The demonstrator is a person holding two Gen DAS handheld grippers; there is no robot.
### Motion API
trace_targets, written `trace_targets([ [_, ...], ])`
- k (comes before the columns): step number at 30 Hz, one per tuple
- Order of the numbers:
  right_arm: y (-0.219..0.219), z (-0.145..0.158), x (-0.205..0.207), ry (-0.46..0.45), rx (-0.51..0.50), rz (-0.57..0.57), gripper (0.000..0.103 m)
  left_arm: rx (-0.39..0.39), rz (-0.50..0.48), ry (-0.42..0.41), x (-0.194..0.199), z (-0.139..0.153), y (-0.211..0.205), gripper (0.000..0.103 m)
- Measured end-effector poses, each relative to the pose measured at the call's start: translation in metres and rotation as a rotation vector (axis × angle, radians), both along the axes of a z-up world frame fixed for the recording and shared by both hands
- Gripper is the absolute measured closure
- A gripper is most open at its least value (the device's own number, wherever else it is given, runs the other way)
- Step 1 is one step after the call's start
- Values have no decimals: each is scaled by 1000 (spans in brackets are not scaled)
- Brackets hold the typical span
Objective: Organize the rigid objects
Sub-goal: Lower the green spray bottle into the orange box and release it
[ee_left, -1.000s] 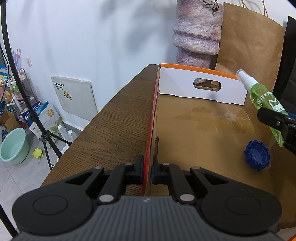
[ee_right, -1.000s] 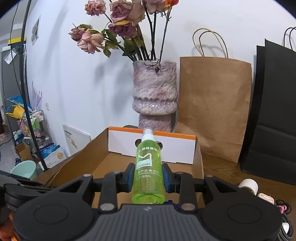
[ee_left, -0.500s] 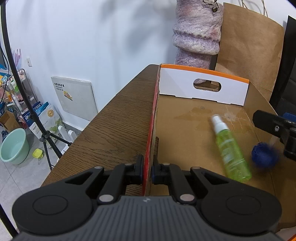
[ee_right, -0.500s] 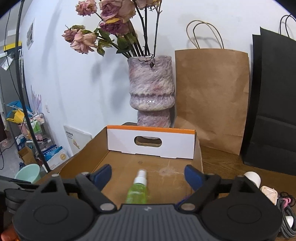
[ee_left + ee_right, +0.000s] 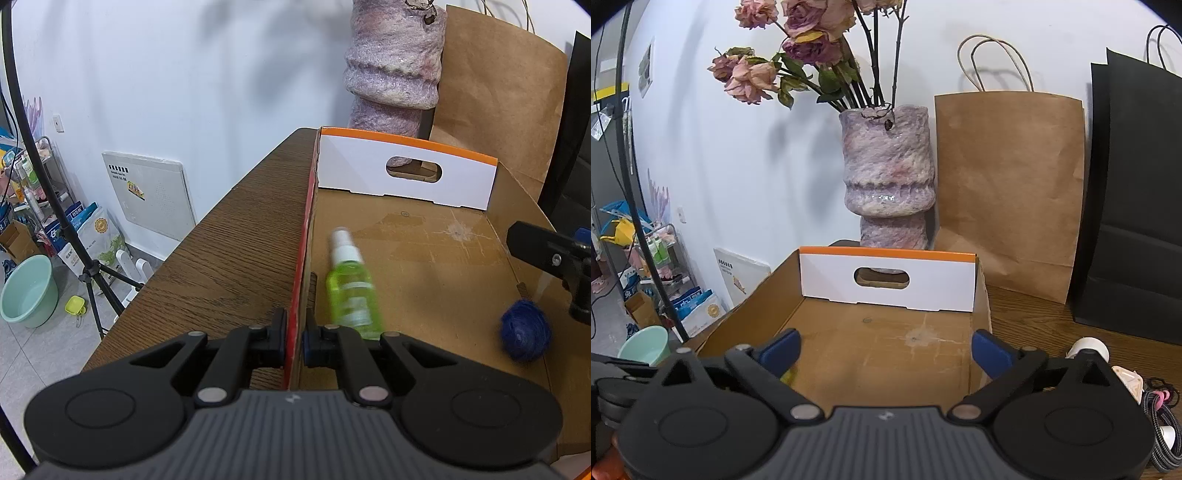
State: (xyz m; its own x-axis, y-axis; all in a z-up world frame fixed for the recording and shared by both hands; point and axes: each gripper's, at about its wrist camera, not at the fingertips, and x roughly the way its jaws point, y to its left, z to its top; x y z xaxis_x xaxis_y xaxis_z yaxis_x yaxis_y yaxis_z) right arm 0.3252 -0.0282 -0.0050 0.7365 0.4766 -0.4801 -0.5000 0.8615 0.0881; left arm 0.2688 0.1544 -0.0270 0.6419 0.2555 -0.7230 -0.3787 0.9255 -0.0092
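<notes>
A shallow cardboard box (image 5: 424,258) with a white, orange-edged end wall (image 5: 886,280) lies on the wooden table. My left gripper (image 5: 294,338) is shut on the box's left wall. A green spray bottle (image 5: 351,288) lies blurred on the box floor next to that wall. A blue cap (image 5: 524,330) lies blurred at the box's right side. My right gripper (image 5: 886,350) is open and empty above the box's near end; one of its fingers (image 5: 543,251) shows in the left wrist view.
A purple vase (image 5: 886,177) with dried roses, a brown paper bag (image 5: 1008,192) and a black bag (image 5: 1141,206) stand behind the box. A white round object (image 5: 1087,347), a small white item (image 5: 1126,380) and cables (image 5: 1160,406) lie right of the box. The table edge (image 5: 207,221) drops to the floor at left.
My right gripper opened and let go of the green bottle. The bottle fell into the box and rolled left to the left wall. The blue cap shifted right. My left gripper stayed put.
</notes>
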Motion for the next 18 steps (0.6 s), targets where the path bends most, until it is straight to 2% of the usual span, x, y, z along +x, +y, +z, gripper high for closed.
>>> trace_targets([
  [7,-1,0,-1,-2,-5,-5,0,1,1,0,0,0,0,93],
  [18,-23,17,-10,-96,12,-57,0,0,1,0,0,0,0,93],
])
